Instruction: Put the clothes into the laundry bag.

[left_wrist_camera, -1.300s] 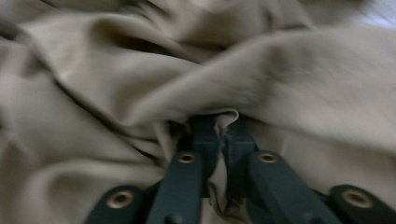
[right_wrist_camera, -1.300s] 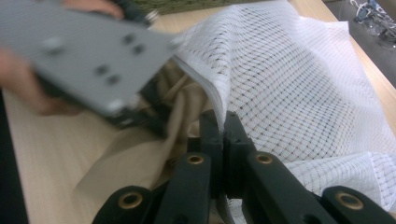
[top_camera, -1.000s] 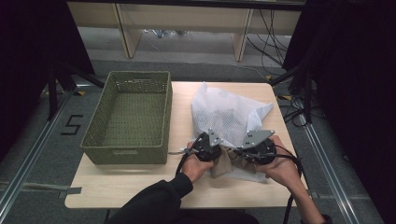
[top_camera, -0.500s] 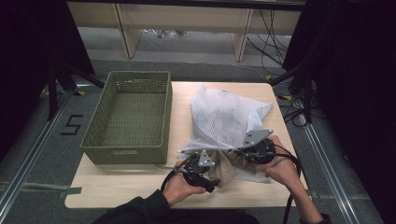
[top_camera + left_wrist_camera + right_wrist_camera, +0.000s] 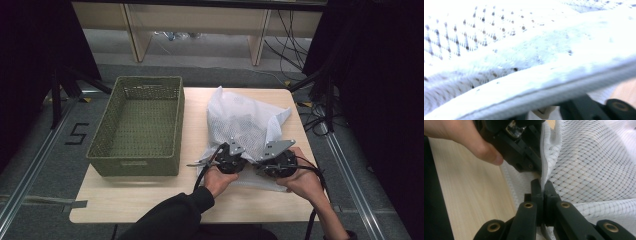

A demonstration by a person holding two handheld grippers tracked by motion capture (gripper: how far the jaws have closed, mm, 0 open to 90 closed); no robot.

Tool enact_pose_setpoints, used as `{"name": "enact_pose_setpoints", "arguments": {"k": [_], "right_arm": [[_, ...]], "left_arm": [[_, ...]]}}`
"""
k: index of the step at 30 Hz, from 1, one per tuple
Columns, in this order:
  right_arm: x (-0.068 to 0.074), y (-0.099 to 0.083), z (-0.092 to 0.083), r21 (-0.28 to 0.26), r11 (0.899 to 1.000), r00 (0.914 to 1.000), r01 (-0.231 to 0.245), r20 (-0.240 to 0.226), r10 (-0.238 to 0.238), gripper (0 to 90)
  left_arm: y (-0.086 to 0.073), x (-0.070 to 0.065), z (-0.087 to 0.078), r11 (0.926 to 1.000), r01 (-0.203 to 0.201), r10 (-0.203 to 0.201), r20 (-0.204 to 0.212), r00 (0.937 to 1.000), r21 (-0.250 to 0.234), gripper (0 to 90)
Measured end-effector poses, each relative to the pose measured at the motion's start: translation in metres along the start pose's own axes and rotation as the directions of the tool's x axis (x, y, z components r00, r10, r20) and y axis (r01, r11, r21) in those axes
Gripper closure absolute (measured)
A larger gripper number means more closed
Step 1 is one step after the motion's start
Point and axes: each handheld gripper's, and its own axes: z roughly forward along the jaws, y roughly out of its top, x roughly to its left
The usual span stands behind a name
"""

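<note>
Returned beside right claw point(image 5: 260, 157), left claw point(image 5: 239, 151) meets mesh bag point(image 5: 245, 117).

A black "5" point(image 5: 76, 133), seemingly taped, marks the floor point(image 5: 30, 150) left of the table.

We are counting one white mesh laundry bag point(image 5: 245, 120) lying on the surface point(image 5: 125, 200), and one green woven basket point(image 5: 137, 125) sitting beside it. We are holding two tools: the left tool point(image 5: 227, 156) and the right tool point(image 5: 272, 159), one in each hand, so two hands are showing. We are seeing two grey three-cornered plates, one topping each tool.
</note>
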Motion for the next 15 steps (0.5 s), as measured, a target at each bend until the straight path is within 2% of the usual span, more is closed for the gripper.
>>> {"name": "enact_pose_setpoints", "arguments": {"k": [1, 2, 3, 4, 6, 8, 9, 10, 11, 12, 13, 15], "right_arm": [[-0.001, -0.001, 0.001, 0.004, 1.000, 1.0000, 0.006, 0.000, -0.006, 90.0], [0.000, -0.002, 0.003, 0.010, 1.000, 1.0000, -0.006, -0.006, 0.006, 90.0], [-0.001, -0.003, 0.005, 0.015, 1.000, 1.0000, -0.006, -0.003, 0.006, 90.0], [-0.001, -0.004, 0.008, 0.024, 1.000, 0.9999, -0.010, -0.002, 0.010, 90.0], [-0.001, -0.006, 0.012, 0.034, 0.999, 0.9998, -0.012, -0.015, 0.013, 90.0], [-0.001, -0.008, 0.016, 0.043, 0.999, 0.9996, -0.017, -0.023, 0.018, 90.0], [-0.001, -0.008, 0.018, 0.046, 0.999, 0.9997, -0.015, -0.019, 0.016, 90.0], [0.000, -0.008, 0.020, 0.049, 0.999, 0.9996, -0.012, -0.025, 0.014, 90.0], [0.001, -0.008, 0.021, 0.053, 0.999, 0.9996, -0.009, -0.027, 0.011, 90.0], [0.002, -0.007, 0.021, 0.061, 0.998, 0.9993, -0.027, -0.023, 0.029, 90.0], [0.002, -0.007, 0.022, 0.055, 0.998, 0.9995, -0.003, -0.031, 0.005, 90.0], [0.003, -0.006, 0.024, 0.059, 0.998, 0.9994, 0.002, -0.034, 0.000, 90.0]], "left_arm": [[-0.004, 0.002, 0.005, 0.9991, -0.040, 0.041, -0.032, 0.9987, 0.009, 74.7], [-0.009, 0.007, 0.008, 0.9991, -0.034, 0.035, -0.041, 0.9986, 0.027, 72.9], [-0.014, 0.009, 0.012, 0.9998, 0.021, -0.021, -0.036, 0.9991, 0.005, 70.5], [-0.017, 0.011, 0.012, 0.9987, 0.048, -0.047, -0.019, 0.9987, 0.016, 68.1], [-0.019, 0.010, 0.007, 0.9996, 0.008, -0.007, -0.045, 0.9989, 0.028, 61.4], [-0.021, 0.009, 0.000, 0.9987, -0.020, 0.022, -0.044, 0.9988, 0.047, 53.1], [-0.022, 0.009, -0.003, 0.9985, 0.004, -0.001, -0.043, 0.9991, 0.054, 49.8], [-0.022, 0.008, -0.007, 0.9974, 0.012, -0.008, -0.053, 0.9986, 0.071, 47.8], [-0.023, 0.008, -0.010, 0.9973, -0.006, 0.009, -0.043, 0.9990, 0.073, 49.3], [-0.024, 0.007, -0.011, 0.9983, -0.006, 0.008, -0.028, 0.9996, 0.058, 56.3], [-0.024, 0.006, -0.013, 0.9987, -0.013, 0.013, -0.007, 0.9999, 0.048, 67.8], [-0.023, 0.004, -0.011, 0.9996, 0.006, -0.004, -0.036, 0.9993, 0.028, 80.3]]}}
